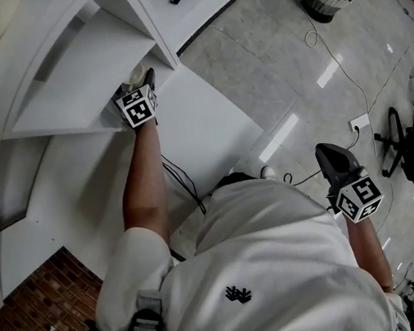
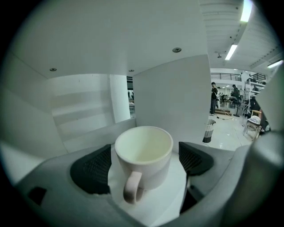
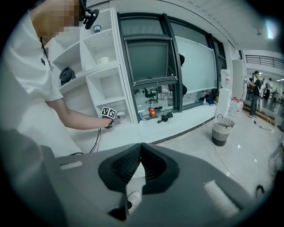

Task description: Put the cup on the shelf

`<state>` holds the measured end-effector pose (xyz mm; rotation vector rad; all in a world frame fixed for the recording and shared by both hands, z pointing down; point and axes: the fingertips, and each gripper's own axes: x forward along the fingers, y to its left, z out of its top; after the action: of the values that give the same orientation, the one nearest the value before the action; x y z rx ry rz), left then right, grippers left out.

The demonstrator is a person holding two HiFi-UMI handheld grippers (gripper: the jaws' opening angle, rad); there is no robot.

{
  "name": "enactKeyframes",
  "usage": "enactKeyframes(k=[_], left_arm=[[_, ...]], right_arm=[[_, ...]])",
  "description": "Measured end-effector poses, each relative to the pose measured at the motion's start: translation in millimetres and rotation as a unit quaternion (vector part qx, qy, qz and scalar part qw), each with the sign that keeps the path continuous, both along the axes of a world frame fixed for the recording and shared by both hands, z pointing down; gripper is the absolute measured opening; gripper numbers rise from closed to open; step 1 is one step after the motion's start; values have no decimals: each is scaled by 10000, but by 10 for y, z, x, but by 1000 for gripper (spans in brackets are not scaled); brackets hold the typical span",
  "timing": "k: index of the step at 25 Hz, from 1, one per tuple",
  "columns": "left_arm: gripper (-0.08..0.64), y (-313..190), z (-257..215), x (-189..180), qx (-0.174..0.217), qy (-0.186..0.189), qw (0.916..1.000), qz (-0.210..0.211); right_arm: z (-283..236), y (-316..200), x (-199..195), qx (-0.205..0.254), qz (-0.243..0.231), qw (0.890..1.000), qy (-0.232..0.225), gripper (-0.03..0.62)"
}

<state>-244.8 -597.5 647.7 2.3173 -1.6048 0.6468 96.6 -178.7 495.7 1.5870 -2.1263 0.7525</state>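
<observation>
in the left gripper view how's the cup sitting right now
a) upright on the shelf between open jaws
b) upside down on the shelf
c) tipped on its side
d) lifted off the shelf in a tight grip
a: the cup stands upright on the white shelf, handle toward the camera, and the left gripper has its jaws apart with a gap on each side of the cup.

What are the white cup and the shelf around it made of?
Cup: probably glazed ceramic; thick rim, smooth, softly shiny off-white surface. Shelf: looks like painted or laminated board; flat matt white panels with small round fittings, though the core can't be told.
</observation>
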Motion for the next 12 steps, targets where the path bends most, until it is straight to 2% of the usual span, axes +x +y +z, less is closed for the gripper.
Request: enactKeyframes(k=[12], left_arm=[[467,517,-237,-26,86,-153,9996,-229]], right_arm=[[-36,223,123,180,-307,9992,-174,12]])
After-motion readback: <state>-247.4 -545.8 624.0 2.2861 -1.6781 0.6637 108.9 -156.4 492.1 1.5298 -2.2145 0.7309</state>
